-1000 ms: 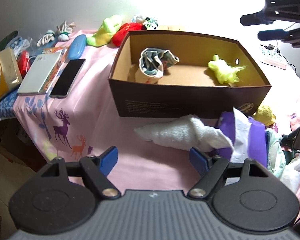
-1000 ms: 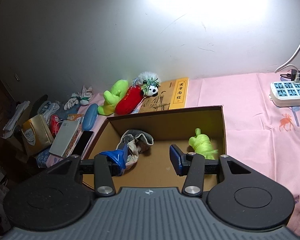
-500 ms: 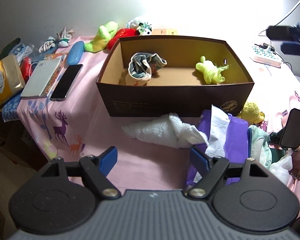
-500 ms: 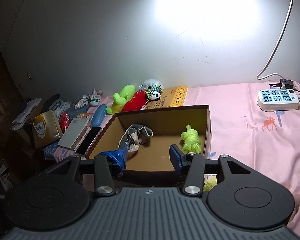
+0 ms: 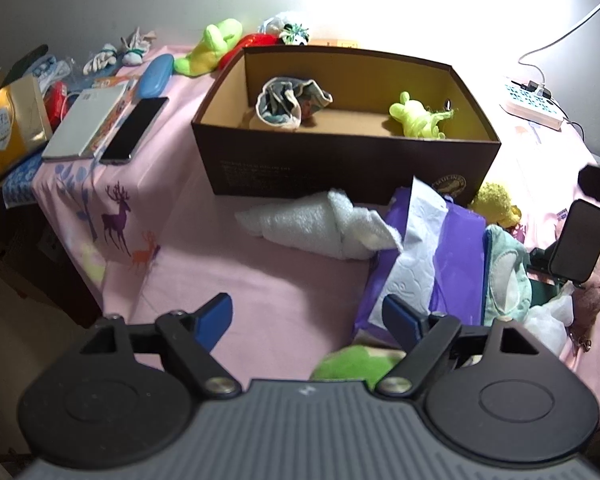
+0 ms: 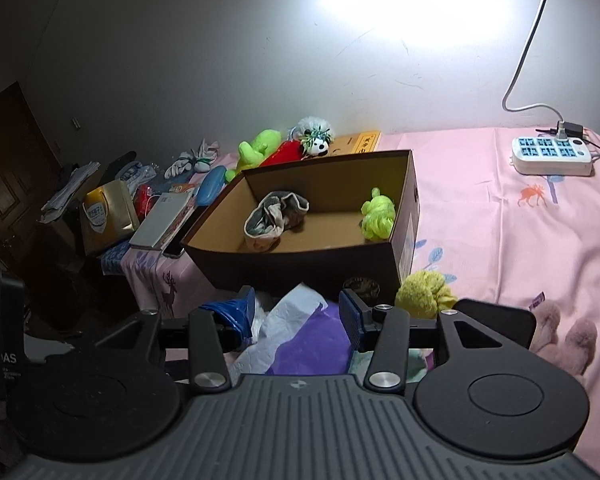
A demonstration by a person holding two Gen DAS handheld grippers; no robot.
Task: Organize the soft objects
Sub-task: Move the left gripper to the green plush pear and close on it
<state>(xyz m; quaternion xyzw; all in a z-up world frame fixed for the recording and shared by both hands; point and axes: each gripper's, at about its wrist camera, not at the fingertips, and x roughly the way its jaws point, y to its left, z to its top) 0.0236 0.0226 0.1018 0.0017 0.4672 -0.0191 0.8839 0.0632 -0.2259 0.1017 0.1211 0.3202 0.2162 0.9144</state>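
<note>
The open dark brown cardboard box (image 5: 340,168) sits on the pink deer-print tablecloth (image 5: 228,280), near the cloth's left edge, where a black phone (image 5: 134,128) and a grey notebook (image 5: 84,122) lie just beside the box. Inside it are a crumpled grey-and-beige sock bundle (image 5: 288,104) at the left and a neon yellow-green plush toy (image 5: 418,118) at the right, with bare floor between them. Against the box's front wall lie a rolled white towel (image 5: 312,226), a purple plastic bag with white tissue paper (image 5: 432,248) and a fuzzy yellow plush (image 6: 424,294).

The left gripper (image 5: 307,314) hovers over bare pink cloth, its jaws spreading wider, nothing between them. The right gripper (image 6: 296,312) hangs above the purple bag, jaws apart and empty. Right of the box the cloth lies open up to a white power strip (image 6: 552,156).
</note>
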